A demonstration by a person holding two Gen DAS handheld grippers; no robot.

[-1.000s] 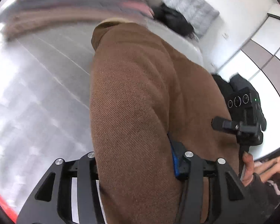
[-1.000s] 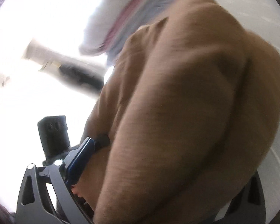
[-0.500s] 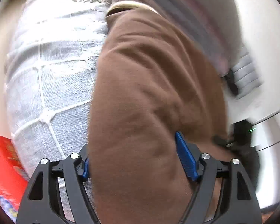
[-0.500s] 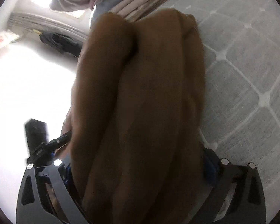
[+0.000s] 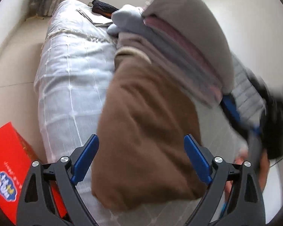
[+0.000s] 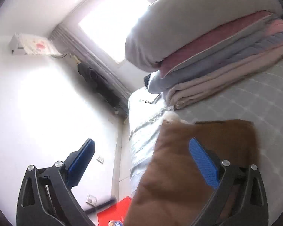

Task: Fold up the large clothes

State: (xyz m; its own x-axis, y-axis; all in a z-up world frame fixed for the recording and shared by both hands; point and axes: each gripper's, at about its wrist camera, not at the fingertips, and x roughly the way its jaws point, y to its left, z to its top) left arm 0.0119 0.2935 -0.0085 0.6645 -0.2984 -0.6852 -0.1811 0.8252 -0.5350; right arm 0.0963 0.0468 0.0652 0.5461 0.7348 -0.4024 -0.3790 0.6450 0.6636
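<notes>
On the bed [image 5: 69, 86], near its edge, lies the folded brown garment [image 5: 147, 124], a thick bundle resting on the pale grey quilted cover. Its cream-trimmed collar end points toward a stack of folded bedding [image 5: 181, 43] and touches, or nearly touches, the lowest layer of that stack.

Left claw [image 5: 139, 162]: open. The blue pads [image 5: 84, 158] stand on either side of the garment's near end, spread as wide as the bundle. Whether the pads press on the cloth cannot be determined; motion blur softens the edges.

Right claw [image 6: 141, 162]: open, jaws wide apart. The right pad sits over the brown garment [image 6: 179, 169]; the left pad hangs clear of the bed, in front of the white wall [image 6: 37, 103]. In the left wrist view the right claw appears as a blurred blue-and-black shape at the far right of the garment.

The stack of folded bedding [image 6: 207, 56] consists of grey, pink, blue-grey and beige layers with a pillow on top. A red box [image 5: 7, 162] lies beside the bed, below its edge. A window [image 6: 113, 20] and a wall-mounted air conditioner [image 6: 32, 45] show behind.
</notes>
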